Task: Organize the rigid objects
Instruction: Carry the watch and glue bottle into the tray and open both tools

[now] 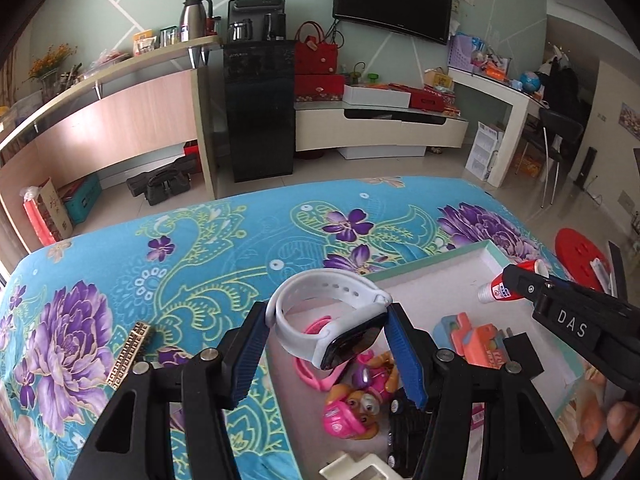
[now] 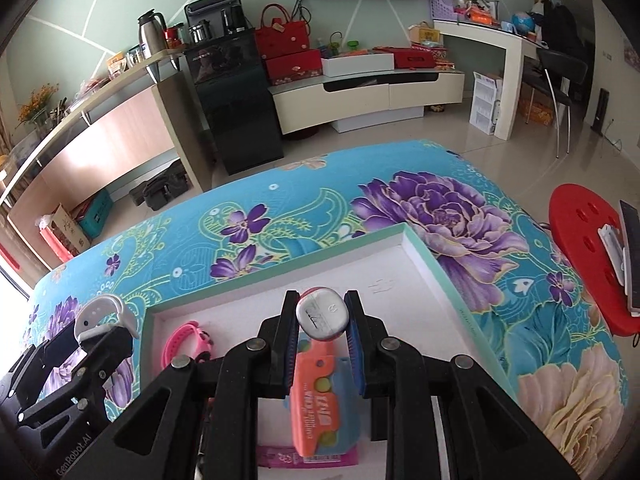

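My left gripper [image 1: 329, 330] is shut on a white smartwatch [image 1: 332, 320] and holds it above the left edge of a shallow white box with a teal rim [image 1: 424, 264]. My right gripper [image 2: 321, 314] is shut on a small red-and-white tube [image 2: 321, 314], held above the box floor [image 2: 400, 300]; the tube also shows in the left wrist view [image 1: 508, 282]. In the box lie a pink wristband [image 1: 316, 354], a pink pup toy [image 1: 352, 412], an orange toy [image 1: 476, 344] and a black toy car [image 1: 408, 436].
The box sits on a bed with a blue floral cover [image 1: 180, 240]. A gold patterned bar [image 1: 130, 354] lies on the cover left of the box. A red stool [image 2: 584, 240] stands to the right. A white object [image 1: 360, 470] is at the bottom edge.
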